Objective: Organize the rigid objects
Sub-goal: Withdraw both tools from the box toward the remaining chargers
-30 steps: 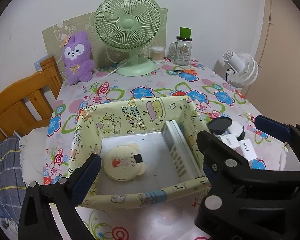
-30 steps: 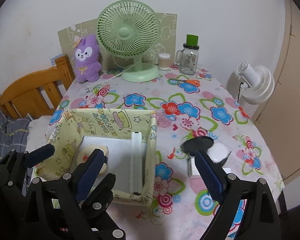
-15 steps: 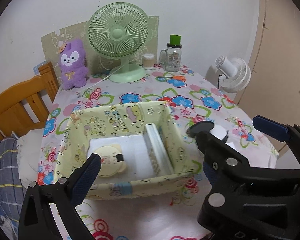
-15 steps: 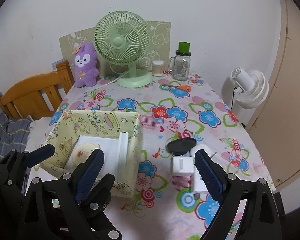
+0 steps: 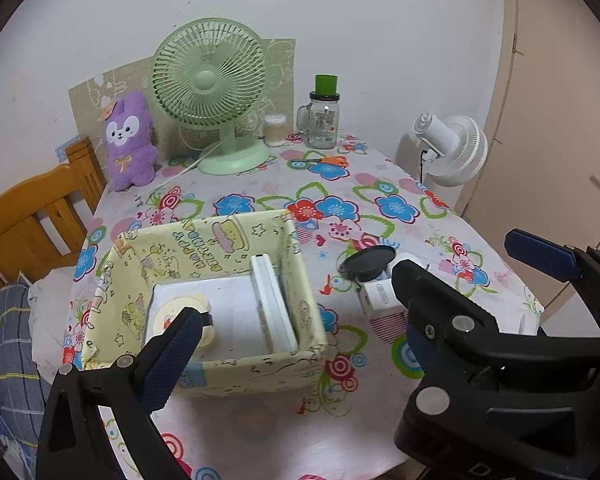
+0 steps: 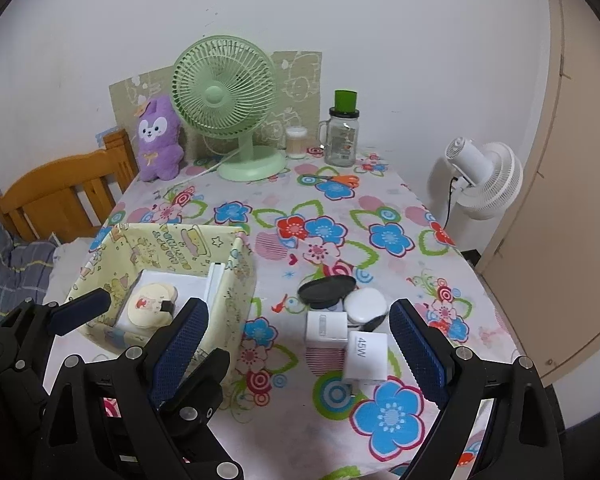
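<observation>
While both tools hang above the near edge of the flowered table (image 6: pixel 340 208), the left gripper (image 5: pixel 352 304) shows its jaws spread wide with nothing between the pads; its right finger is hidden in its own view behind the other tool. The right gripper (image 6: pixel 300 344) likewise stands fully open and empty. Ahead of the left jaws lies the yellow fabric bin (image 5: pixel 236 240), holding a round cream compact (image 5: pixel 178 312) on a white base and a white remote (image 5: pixel 272 304) propped on edge against the wall nearer the right gripper. Between and just beyond the right jaws cluster the loose items: a white charger marked 45W (image 6: pixel 366 356), touching a second white charger (image 6: pixel 326 328), a white round case (image 6: pixel 366 304) and a black disc (image 6: pixel 326 286) leaning over it. Far beyond both grippers stand a green fan (image 6: pixel 224 92), a purple plush (image 6: pixel 158 136) and a glass jar (image 6: pixel 342 136).
</observation>
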Tool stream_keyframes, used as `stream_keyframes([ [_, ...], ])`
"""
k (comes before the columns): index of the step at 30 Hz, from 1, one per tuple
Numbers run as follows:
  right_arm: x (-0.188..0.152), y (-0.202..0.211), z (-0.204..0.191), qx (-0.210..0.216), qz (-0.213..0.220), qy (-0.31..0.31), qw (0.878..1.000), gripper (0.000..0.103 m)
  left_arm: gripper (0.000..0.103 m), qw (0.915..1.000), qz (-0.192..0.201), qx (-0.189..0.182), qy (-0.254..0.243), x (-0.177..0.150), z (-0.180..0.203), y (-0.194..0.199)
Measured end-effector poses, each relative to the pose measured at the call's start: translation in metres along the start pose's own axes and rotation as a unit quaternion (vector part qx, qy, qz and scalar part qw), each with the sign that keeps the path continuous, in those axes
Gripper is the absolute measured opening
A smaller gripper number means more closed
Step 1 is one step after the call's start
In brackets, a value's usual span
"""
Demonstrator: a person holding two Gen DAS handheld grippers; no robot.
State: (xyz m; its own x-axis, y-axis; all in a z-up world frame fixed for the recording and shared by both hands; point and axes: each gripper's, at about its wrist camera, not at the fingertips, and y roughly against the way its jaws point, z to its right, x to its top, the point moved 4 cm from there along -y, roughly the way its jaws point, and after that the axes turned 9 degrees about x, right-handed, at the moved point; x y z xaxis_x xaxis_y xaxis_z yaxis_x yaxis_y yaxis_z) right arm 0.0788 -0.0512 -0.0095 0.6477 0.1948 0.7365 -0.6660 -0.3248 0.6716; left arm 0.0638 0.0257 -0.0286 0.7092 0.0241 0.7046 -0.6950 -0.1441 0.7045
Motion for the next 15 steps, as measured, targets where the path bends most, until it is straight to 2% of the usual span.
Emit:
stream_keyframes([
  [15,-0.008,0.011,0.041,-0.008,0.010,-0.012,1.000,0.094,0.103,0.9996,0.002,-0.029,0.001,0.001,0.041,-0.002],
])
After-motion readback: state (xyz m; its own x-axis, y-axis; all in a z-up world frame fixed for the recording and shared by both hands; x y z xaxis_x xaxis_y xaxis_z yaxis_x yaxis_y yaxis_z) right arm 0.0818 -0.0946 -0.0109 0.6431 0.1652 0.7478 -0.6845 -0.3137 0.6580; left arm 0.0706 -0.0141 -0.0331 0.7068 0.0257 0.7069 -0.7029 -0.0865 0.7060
